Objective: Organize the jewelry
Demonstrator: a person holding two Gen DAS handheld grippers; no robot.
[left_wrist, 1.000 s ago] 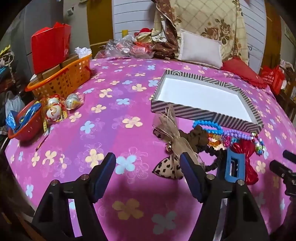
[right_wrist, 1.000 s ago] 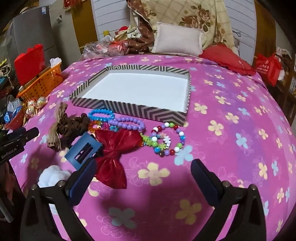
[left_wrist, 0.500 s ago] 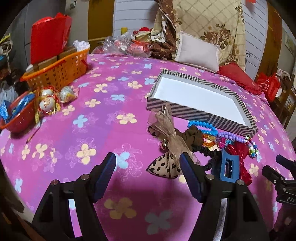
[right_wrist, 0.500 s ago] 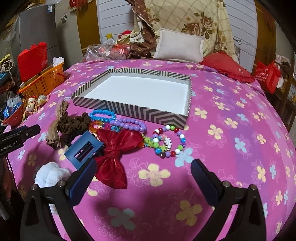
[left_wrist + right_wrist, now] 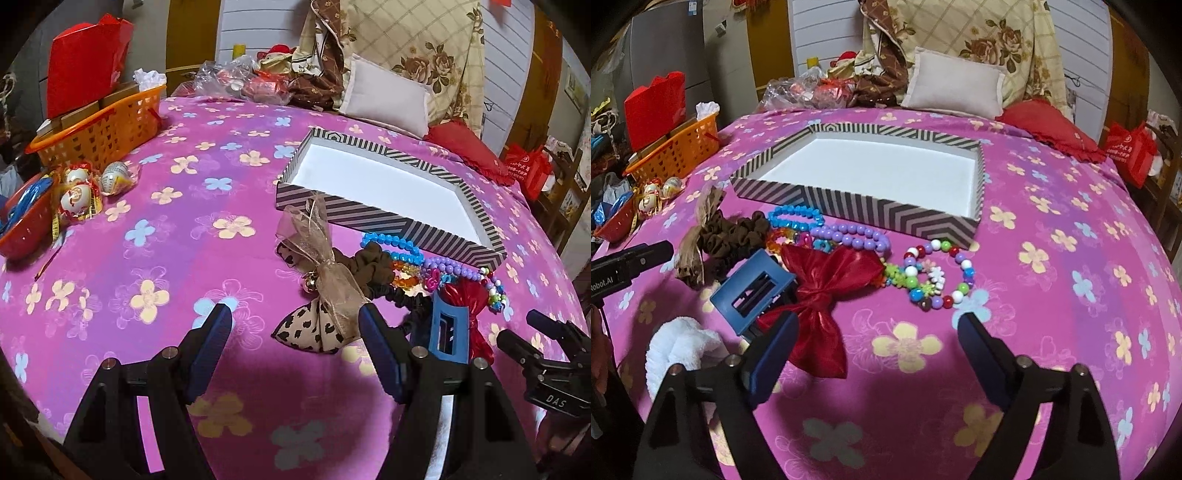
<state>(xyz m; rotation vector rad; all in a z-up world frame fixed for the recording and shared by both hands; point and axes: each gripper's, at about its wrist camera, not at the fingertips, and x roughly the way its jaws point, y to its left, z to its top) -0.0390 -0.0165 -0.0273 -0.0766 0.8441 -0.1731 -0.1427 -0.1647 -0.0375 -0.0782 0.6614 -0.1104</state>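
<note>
Jewelry (image 5: 849, 254) | piled on bedspread (image 5: 1052, 295) just in front of box (image 5: 849, 206), pile's long axis along box's near wall | box empty, nothing sorted, all left | left gripper (image 5: 295, 347) spread wide, empty | right gripper (image 5: 879, 350) closing, nothing between jaws

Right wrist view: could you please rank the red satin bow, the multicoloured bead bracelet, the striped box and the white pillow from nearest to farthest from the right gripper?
From the right gripper, whose jaws are closing on nothing:
1. Red satin bow, by the left finger.
2. Multicoloured bead bracelet, just ahead.
3. Striped box, behind the jewelry.
4. White pillow, at the far end.
</note>
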